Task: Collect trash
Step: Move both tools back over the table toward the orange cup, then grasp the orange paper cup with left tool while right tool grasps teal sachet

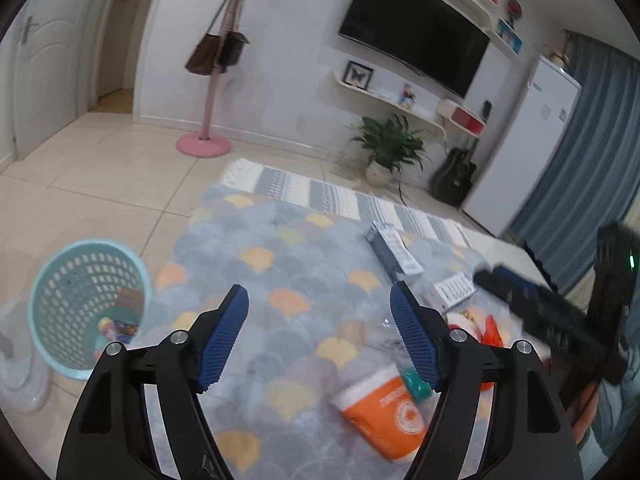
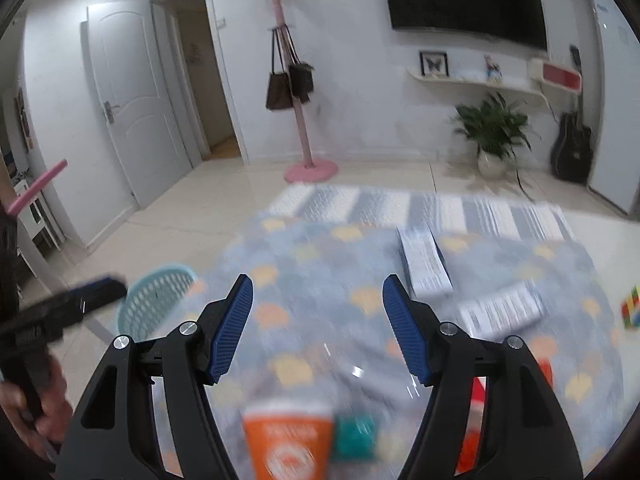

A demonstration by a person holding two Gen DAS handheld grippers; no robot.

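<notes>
My left gripper (image 1: pixel 319 300) is open and empty above a scale-patterned carpet (image 1: pixel 280 248). An orange-and-white pack (image 1: pixel 382 412) lies below and to the right of it, beside a small teal item (image 1: pixel 414 380) and a red wrapper (image 1: pixel 491 330). The teal mesh basket (image 1: pixel 86 304) stands at the left with some trash inside. Further back lie a dark blue box (image 1: pixel 394 252) and a white box (image 1: pixel 456 290). My right gripper (image 2: pixel 318 292) is open and empty too, above the blurred orange pack (image 2: pixel 288 440). The basket (image 2: pixel 154 304) is to its left.
A pink coat stand (image 1: pixel 204 144) with bags, a potted plant (image 1: pixel 390 148), a guitar (image 1: pixel 454 178) and a white fridge (image 1: pixel 528 144) line the far wall. A colour cube (image 2: pixel 632 306) lies at the carpet's right edge. Pale floor tiles (image 1: pixel 100 168) surround the carpet.
</notes>
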